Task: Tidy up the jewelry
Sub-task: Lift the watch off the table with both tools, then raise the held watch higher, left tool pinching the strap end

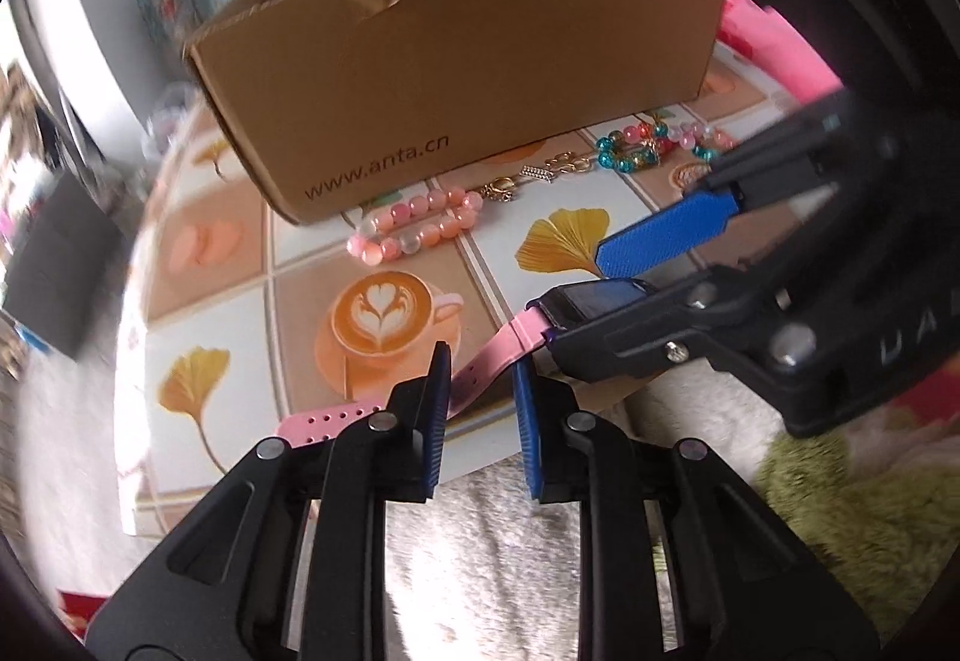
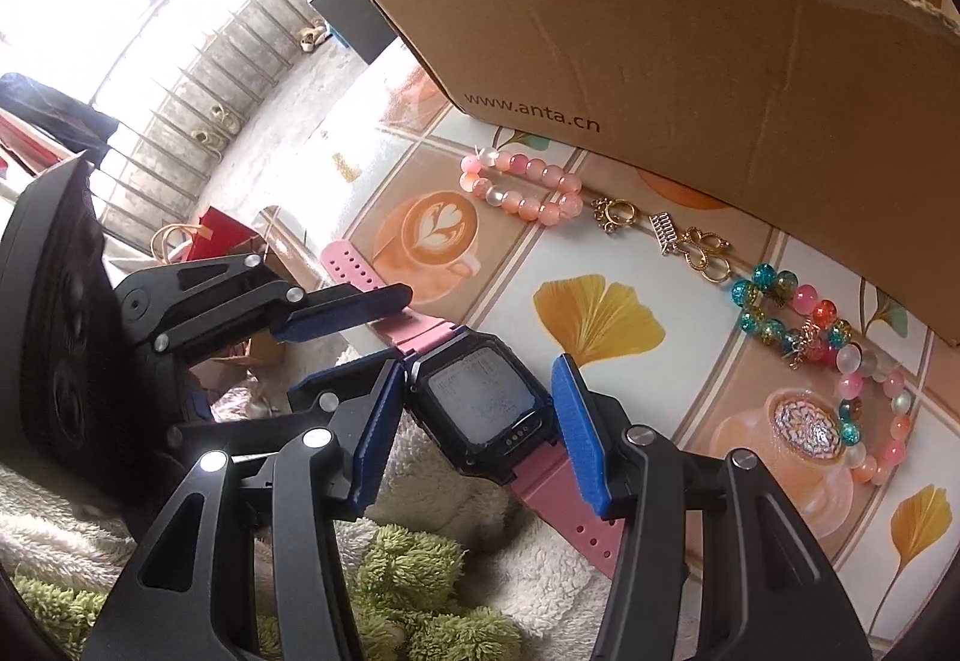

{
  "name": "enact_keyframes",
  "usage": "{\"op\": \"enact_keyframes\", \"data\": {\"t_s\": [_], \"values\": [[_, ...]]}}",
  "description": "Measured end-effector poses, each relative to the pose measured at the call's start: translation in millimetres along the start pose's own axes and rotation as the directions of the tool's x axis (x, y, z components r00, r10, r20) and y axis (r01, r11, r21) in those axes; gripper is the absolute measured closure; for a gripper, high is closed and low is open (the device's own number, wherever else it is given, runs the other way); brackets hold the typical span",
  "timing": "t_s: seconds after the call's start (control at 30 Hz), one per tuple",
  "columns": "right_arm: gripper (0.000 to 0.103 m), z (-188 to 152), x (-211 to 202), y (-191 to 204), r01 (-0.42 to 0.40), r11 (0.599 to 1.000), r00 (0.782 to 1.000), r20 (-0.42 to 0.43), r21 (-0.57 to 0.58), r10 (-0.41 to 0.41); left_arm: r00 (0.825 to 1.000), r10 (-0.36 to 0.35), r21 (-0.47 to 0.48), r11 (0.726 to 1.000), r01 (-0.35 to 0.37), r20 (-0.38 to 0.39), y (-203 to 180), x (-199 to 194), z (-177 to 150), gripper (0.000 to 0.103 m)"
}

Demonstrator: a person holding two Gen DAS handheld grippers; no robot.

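Where the counter edge meets the fluffy rug, the watch lies w/ its black face up and pink strap running out both ways, partly over the edge. The right tongs straddle the face: blue pads either side, gap wider than the case; the left pad looks at or near the case edge, the right one apart, so no firm grip shows. In the left wrist view the left tongs sit across the strap near its holed end, pads partway open, strap passing between them; can't tell if either pad touches. Box marked www.anta.cn stands behind. Along its front: pink bead bracelet, gold charms, multicolour bead bracelets, all well apart from both tongs.
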State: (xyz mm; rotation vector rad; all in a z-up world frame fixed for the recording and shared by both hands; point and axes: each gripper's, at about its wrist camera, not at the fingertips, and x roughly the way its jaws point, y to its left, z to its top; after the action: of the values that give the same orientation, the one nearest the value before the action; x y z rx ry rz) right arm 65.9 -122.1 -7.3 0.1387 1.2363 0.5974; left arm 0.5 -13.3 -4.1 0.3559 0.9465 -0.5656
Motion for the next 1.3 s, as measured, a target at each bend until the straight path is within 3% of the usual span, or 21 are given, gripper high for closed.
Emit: {"op": "enact_keyframes", "data": {"t_s": [0.33, 0.57, 0.73, 1.1, 1.3], "values": [[0.053, -17, -15, 11, 0.069, 0.997, 0.997, 0.049, -0.042, -0.066, 0.999, -0.045, -0.043, 0.998, 0.044, -0.024, 16, 9, 6, 0.083], [0.053, -30, -14, 25, 0.221, 0.967, 0.975, 0.055, -0.123, -0.216, 0.998, -0.066, -0.068, 0.996, 0.064, -0.025, 16, 6, 7, 0.083], [0.071, -37, -13, 31, 0.314, 0.937, 0.949, 0.063, -0.150, -0.308, 0.997, -0.075, -0.077, 0.994, 0.073, -0.023, 18, 7, 6, 0.083], [0.083, -30, -16, 17, 0.282, 0.956, 0.959, 0.062, -0.078, -0.278, 0.998, -0.051, -0.072, 0.996, 0.049, -0.028, 16, 7, 5, 0.082], [0.084, -29, -15, 7, 0.254, 0.966, 0.966, 0.057, -0.053, -0.251, 0.999, -0.032, -0.085, 0.996, 0.028, -0.042, 23, 8, 3, 0.082]]}}
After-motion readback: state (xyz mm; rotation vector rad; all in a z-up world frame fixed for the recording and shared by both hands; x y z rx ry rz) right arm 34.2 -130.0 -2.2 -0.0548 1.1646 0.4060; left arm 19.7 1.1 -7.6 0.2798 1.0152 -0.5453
